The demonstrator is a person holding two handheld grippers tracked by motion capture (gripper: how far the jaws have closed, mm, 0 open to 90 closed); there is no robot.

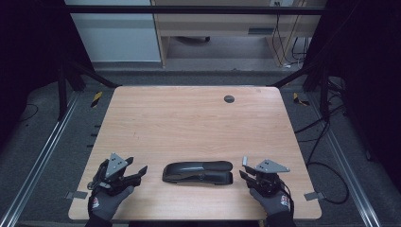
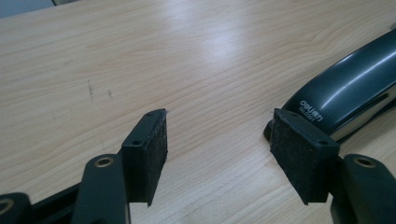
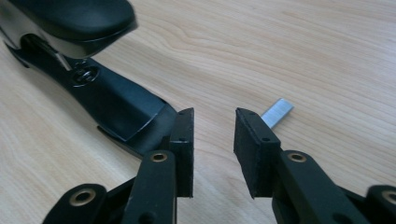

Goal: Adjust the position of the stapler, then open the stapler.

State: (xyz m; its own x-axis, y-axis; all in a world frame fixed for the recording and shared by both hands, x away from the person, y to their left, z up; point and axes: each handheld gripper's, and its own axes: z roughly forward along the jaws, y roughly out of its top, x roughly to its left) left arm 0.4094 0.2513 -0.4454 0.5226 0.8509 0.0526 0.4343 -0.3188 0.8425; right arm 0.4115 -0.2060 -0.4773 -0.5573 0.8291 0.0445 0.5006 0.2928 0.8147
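High view: black stapler [image 1: 197,172] flat on table [image 1: 189,118] between left tool [image 1: 138,172] and right tool [image 1: 244,169], both parted, empty.

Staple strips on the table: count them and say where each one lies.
1. A small silver staple strip lies flat on the table just beyond the right gripper, beside the stapler. Others may be hidden.

I'm looking over a light wooden table [image 1: 198,118] with a round cable hole [image 1: 229,99], standing on dark grey floor [image 1: 56,156]. Beyond it, a pale desk [image 1: 213,28] and cables [image 1: 288,47] are sitting in dim light.
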